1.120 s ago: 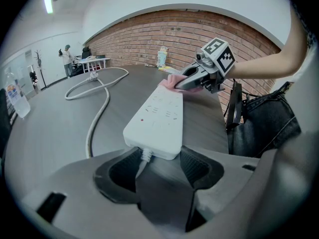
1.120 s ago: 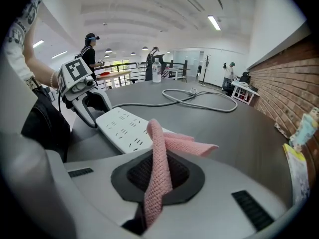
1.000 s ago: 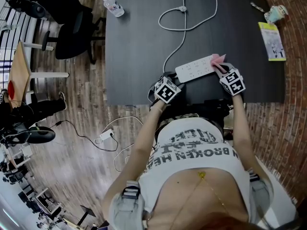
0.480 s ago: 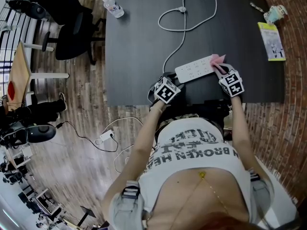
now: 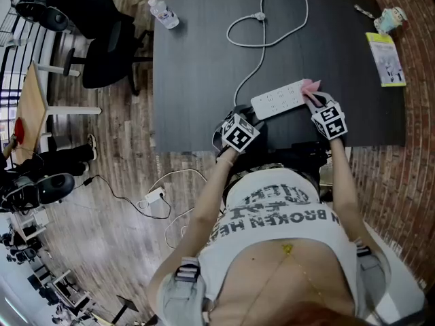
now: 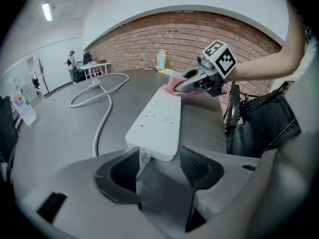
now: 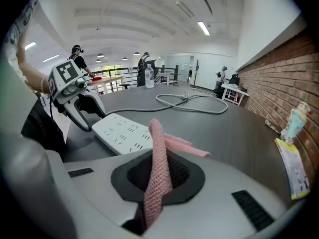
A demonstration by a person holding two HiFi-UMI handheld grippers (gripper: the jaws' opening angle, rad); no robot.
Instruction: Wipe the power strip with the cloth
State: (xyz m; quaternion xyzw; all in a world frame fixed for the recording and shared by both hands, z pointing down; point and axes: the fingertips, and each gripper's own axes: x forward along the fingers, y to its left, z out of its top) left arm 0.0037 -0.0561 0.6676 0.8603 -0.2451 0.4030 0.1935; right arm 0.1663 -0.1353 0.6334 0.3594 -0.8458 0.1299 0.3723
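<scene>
Power strip (image 6: 158, 114) looked stiff, light and slidey, so left gripper (image 6: 158, 166) clamped its cord end; right gripper (image 7: 158, 178) pinched the floppy pink cloth (image 7: 157, 148) against the far end

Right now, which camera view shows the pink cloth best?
The right gripper view: the cloth fills the centre, clamped in the right gripper, its weave clear. The left gripper view shows a small pink patch, the head view a tiny spot.

Knitted cloth (image 7: 158, 168), smooth plastic power strip (image 6: 157, 119)
</scene>
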